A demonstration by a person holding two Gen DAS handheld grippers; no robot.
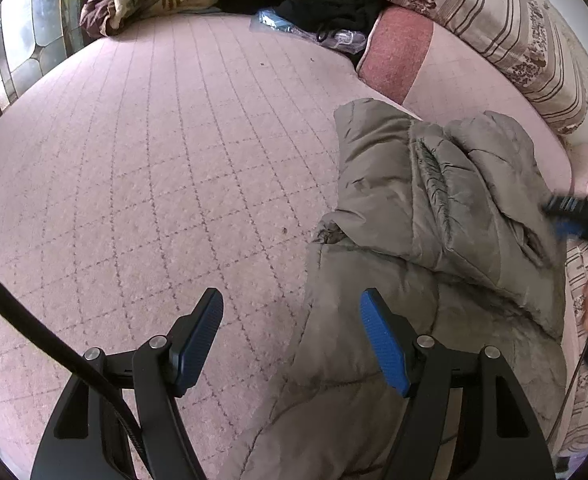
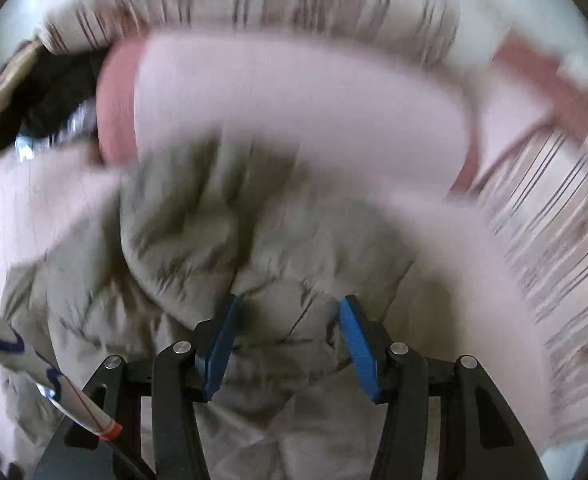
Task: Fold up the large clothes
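— Two blue fingers [image 1: 381, 344] of our left gripper [image 1: 292, 340] stand wide apart with nothing between them. We see the puffy grey coat [image 1: 433, 240] on the pink bed [image 1: 154, 160], just beside them.

— And our right camera?

— We see a blur. Our right gripper [image 2: 288, 348] hangs over the coat [image 2: 214, 220]. Its fingers [image 2: 357, 344] are let go, squeezing nothing.

Soft daylight; right view motion-blurred
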